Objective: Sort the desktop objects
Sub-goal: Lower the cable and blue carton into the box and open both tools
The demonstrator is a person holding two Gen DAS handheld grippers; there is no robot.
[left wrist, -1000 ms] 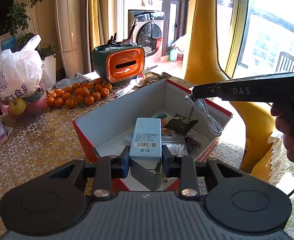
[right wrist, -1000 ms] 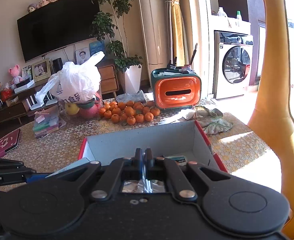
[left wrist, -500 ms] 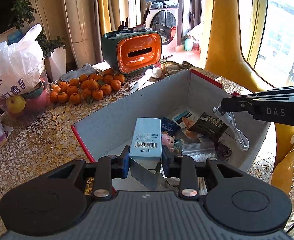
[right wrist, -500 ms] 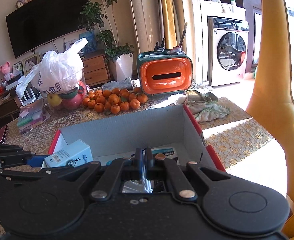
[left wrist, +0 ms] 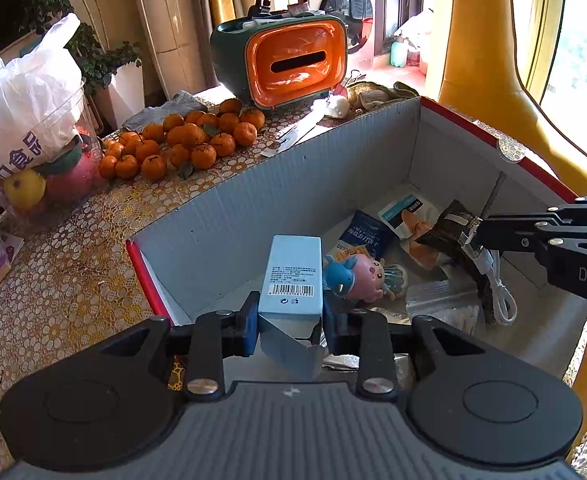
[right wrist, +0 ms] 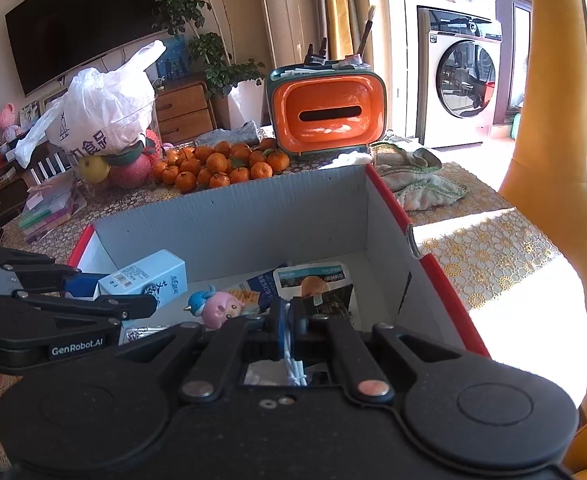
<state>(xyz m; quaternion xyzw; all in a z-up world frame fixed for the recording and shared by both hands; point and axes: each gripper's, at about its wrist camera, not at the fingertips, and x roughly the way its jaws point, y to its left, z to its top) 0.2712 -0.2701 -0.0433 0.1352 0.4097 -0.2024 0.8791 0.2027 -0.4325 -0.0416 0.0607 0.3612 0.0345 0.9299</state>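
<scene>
My left gripper [left wrist: 291,320] is shut on a light blue carton [left wrist: 292,276] with a barcode, held over the near left part of the red-edged cardboard box [left wrist: 253,204]. From the right wrist view the carton [right wrist: 145,278] hangs inside the box [right wrist: 229,220] by its left wall. My right gripper [right wrist: 289,326] is shut on a white cable [right wrist: 293,364]; the left wrist view shows it [left wrist: 473,236] over the box's right side with the cable [left wrist: 497,292] dangling. On the box floor lie a pink and blue toy [left wrist: 357,276], snack packets [left wrist: 409,220] and a clear bag.
Behind the box sit a pile of tangerines [left wrist: 181,140], an orange and green tissue holder [left wrist: 281,64] with brushes, a white plastic bag [left wrist: 21,120] over fruit, and a crumpled cloth [right wrist: 417,176]. A yellow chair back [right wrist: 557,160] rises on the right.
Both grippers have moved down and forward over the box, so more of its floor shows. The carton and the cable have stayed gripped.
</scene>
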